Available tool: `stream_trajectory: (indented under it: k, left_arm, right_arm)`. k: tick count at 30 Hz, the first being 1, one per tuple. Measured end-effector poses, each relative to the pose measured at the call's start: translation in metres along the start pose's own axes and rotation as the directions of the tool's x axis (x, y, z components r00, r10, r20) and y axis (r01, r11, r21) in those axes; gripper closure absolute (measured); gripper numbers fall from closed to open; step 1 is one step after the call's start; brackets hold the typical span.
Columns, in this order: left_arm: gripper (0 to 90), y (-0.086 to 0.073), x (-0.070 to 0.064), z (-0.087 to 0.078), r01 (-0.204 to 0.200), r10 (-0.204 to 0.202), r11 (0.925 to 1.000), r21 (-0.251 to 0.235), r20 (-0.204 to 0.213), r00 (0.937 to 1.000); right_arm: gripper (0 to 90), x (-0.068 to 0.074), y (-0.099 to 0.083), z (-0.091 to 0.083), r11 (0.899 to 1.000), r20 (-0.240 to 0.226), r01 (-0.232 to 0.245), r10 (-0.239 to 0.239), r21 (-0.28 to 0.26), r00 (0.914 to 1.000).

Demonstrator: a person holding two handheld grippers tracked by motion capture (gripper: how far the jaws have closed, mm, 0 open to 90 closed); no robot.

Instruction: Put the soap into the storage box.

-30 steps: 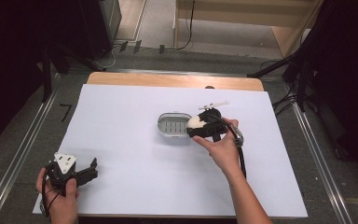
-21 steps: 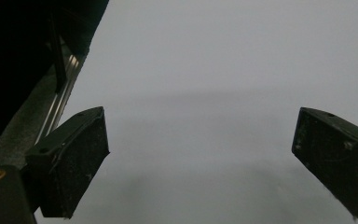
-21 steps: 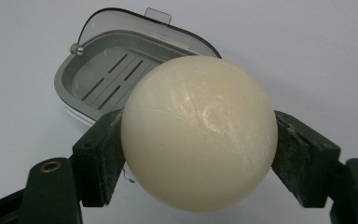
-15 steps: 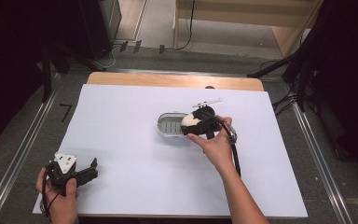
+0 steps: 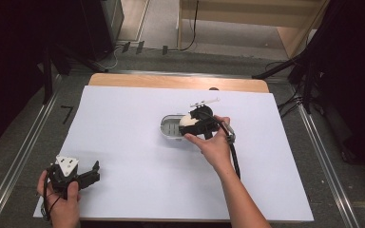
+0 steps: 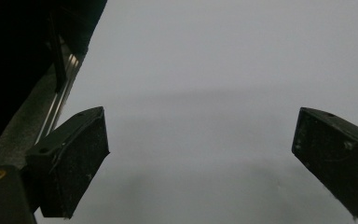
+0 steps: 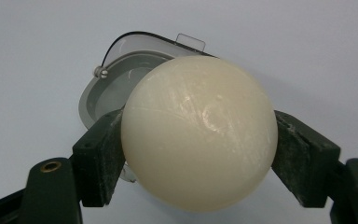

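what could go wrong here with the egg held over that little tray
The smooth, rounded egg is pinched only at its two sides by the right gripper, so it could slip or roll out. Squeezing harder might crack it. The grey tray looks small and light, so a bump while lowering could shove it across the white sheet.

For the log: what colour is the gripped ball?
Cream-white ball, best in the right gripper view.

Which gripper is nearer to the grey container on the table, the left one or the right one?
The right. The right gripper holds a cream ball just over the grey container. The left gripper stands open, far off near the table's front left corner.
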State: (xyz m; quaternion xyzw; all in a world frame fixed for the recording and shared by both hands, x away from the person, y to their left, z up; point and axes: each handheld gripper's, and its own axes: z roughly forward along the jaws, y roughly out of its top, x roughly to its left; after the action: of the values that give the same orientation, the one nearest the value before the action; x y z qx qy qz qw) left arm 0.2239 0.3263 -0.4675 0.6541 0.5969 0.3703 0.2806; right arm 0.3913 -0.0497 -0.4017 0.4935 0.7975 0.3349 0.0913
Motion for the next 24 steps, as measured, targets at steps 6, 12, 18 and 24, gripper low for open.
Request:
stream_trajectory:
  k: [6, 12, 18, 24]
  left_arm:
    - [4.4, 0.000, 0.000, 0.000, 0.000, 0.000, 1.0000, 0.001, -0.001, 1.0000]
    - [4.4, 0.000, 0.000, 0.000, -0.003, 0.003, 1.0000, 0.003, -0.002, 1.0000]
    - [4.4, 0.000, -0.001, 0.001, -0.002, 0.002, 1.0000, 0.006, -0.001, 1.0000]
    - [4.4, 0.000, 0.000, 0.001, -0.001, 0.001, 1.0000, 0.009, 0.000, 1.0000]
  right_arm:
    - [25.2, 0.004, 0.004, 0.005, 1.000, -0.001, -0.004, 0.004, 0.004, 1.0000]
    - [25.3, 0.008, 0.007, 0.009, 1.000, -0.006, -0.002, 0.002, 0.006, 1.0000]
    - [25.3, 0.015, 0.010, 0.016, 1.000, -0.010, 0.003, -0.003, 0.011, 0.9999]
    - [25.3, 0.021, 0.013, 0.023, 1.000, -0.010, 0.013, -0.013, 0.015, 0.9999]
